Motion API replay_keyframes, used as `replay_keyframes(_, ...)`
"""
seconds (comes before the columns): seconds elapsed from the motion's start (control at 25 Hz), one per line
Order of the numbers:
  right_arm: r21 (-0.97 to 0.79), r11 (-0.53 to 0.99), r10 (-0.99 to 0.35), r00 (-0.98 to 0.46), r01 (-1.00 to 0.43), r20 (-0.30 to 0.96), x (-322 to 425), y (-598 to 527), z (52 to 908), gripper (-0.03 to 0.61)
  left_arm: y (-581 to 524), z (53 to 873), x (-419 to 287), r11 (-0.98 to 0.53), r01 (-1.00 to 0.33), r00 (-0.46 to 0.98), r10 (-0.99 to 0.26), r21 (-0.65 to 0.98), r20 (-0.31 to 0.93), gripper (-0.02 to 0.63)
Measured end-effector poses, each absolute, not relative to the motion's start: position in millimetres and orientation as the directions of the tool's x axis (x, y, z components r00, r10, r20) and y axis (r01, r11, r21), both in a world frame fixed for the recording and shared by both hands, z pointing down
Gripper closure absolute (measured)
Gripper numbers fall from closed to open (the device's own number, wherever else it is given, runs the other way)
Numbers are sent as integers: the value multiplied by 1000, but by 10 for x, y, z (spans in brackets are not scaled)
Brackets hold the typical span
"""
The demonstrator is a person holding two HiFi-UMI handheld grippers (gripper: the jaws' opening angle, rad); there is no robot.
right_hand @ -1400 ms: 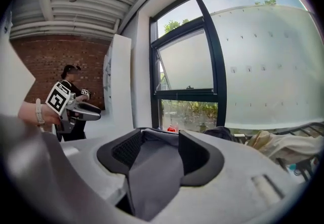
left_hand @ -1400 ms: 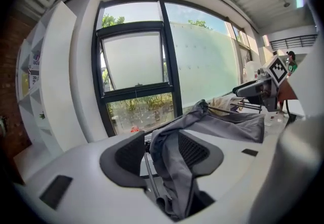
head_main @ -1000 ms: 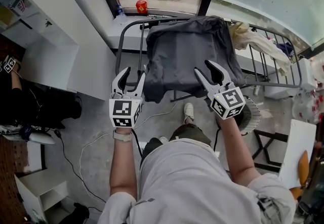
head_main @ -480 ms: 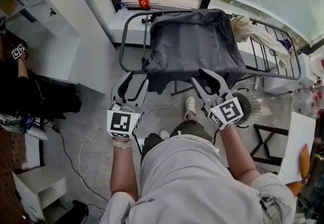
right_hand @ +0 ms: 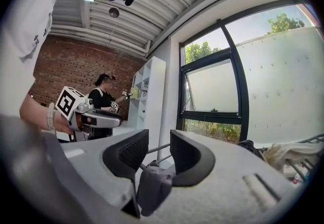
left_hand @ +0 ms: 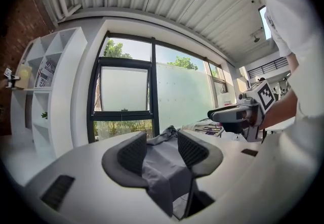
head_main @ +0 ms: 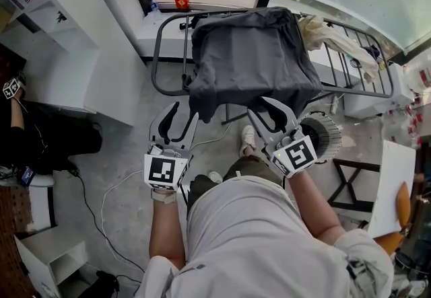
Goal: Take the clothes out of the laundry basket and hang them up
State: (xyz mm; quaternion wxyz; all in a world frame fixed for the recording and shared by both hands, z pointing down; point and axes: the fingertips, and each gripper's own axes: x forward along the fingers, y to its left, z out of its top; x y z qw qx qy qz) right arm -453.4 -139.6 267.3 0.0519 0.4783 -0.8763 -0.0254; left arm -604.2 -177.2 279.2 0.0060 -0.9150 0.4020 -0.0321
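The right gripper (head_main: pixel 268 114) has narrowed its fingers from a wide spread and now pinches a fold of the garment (head_main: pixel 252 54) at the rack's near edge. The left gripper (head_main: pixel 174 127) has drawn back from that edge toward the person. Its fingers stand spread as before, and the garment's hanging corner is just at their tips. The garment itself lies draped across the rack (head_main: pixel 155 61) much as it did a second ago. Hanging this piece therefore looks nearly done, and the new pinch is probably for tugging the hem straight rather than lifting it.

The head view gives the layout: the garment covers the rack's left half, and a pale cloth (head_main: pixel 337 38) is on its right half. From there the right fingers seem to have a gap between them. The right gripper view settles it: a grey wad is nipped low between the fingers (right_hand: pixel 129 154), with rack bars showing through the gap above. It also shows another person by the brick wall, left of the rack.

The left gripper view shows grey cloth in the gap between its fingers (left_hand: pixel 132 153), with no sign of pressing.
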Motion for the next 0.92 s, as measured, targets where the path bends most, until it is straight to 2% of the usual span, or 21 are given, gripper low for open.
replay_keyframes(0.92, 83, 500, -864, -490, -862, 116, -4335, -1579, 2824, 443, -1984, 2986, -5950, -681, -732, 677, -728, -3, 106, 431)
